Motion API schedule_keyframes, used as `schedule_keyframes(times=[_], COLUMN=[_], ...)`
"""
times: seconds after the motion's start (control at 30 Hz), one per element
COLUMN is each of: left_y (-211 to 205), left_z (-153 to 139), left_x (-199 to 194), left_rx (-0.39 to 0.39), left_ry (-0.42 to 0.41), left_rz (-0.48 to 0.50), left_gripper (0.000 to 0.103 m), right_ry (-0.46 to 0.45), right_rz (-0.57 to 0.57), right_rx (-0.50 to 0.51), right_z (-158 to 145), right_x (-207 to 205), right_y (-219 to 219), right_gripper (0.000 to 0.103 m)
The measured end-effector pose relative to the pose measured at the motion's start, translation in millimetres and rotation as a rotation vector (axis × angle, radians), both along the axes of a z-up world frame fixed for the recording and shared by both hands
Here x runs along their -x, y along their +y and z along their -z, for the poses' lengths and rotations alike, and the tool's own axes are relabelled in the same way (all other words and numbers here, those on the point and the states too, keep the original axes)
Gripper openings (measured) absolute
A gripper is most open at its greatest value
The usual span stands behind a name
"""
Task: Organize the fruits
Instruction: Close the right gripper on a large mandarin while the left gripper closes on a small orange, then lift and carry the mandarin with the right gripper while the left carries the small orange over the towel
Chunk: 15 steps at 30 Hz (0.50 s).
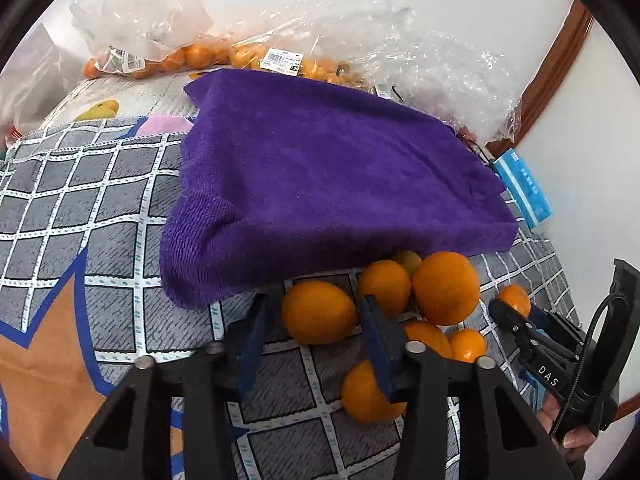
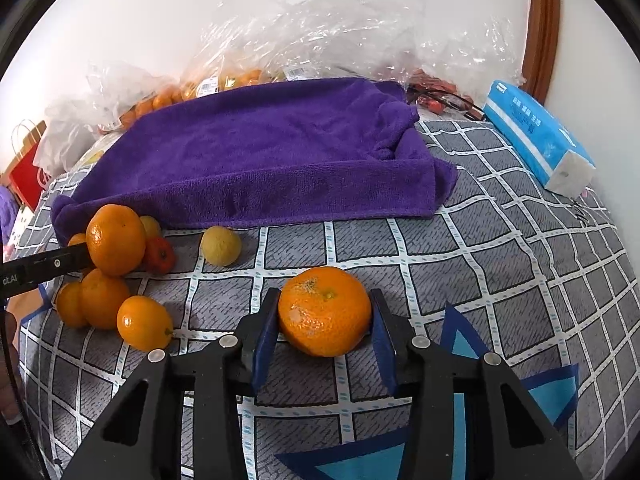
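Several oranges lie in a pile on the checked cloth beside a purple towel (image 1: 320, 184). In the left wrist view my left gripper (image 1: 316, 316) is open with an orange (image 1: 318, 312) between its fingers, touching neither that I can see. Larger oranges (image 1: 446, 288) lie to its right. In the right wrist view my right gripper (image 2: 324, 312) has its blue pads on both sides of a big orange (image 2: 325, 311) resting on the cloth. The pile (image 2: 116, 240), a small red fruit (image 2: 160, 255) and a yellow fruit (image 2: 221, 246) lie to the left. The right gripper also shows in the left wrist view (image 1: 516, 320).
Clear plastic bags (image 1: 192, 52) with more oranges lie behind the towel against the white wall. A blue tissue pack (image 2: 536, 136) sits at the right. A red paper bag (image 2: 26, 176) stands at far left. The checked cloth (image 2: 500, 264) covers the surface.
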<state>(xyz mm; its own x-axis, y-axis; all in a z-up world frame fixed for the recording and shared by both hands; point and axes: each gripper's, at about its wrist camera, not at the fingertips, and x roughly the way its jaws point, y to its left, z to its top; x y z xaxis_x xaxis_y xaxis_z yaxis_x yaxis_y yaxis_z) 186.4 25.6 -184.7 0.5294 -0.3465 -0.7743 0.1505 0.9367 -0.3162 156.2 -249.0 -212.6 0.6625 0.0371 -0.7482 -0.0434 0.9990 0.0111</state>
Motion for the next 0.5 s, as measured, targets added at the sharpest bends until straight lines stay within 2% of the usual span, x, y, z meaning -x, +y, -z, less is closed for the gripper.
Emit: schedule_keyframes(times=[0.2, 0.5], left_y=[8.9, 15.1], left_z=[-5.9, -33.2], left_x=[5.7, 24.1], left_rx=[0.009, -0.047], left_ry=[0.003, -0.035], left_rz=[-0.026, -0.075], left_gripper=[0.036, 0.036], right_ry=[-0.015, -0.016], right_rz=[-0.002, 0.002], right_rx=[-0.022, -0.072], right_z=[-1.5, -8.2], right_x=[2.3, 9.9], right_y=[-2.2, -9.0], right_gripper=[0.042, 0.042])
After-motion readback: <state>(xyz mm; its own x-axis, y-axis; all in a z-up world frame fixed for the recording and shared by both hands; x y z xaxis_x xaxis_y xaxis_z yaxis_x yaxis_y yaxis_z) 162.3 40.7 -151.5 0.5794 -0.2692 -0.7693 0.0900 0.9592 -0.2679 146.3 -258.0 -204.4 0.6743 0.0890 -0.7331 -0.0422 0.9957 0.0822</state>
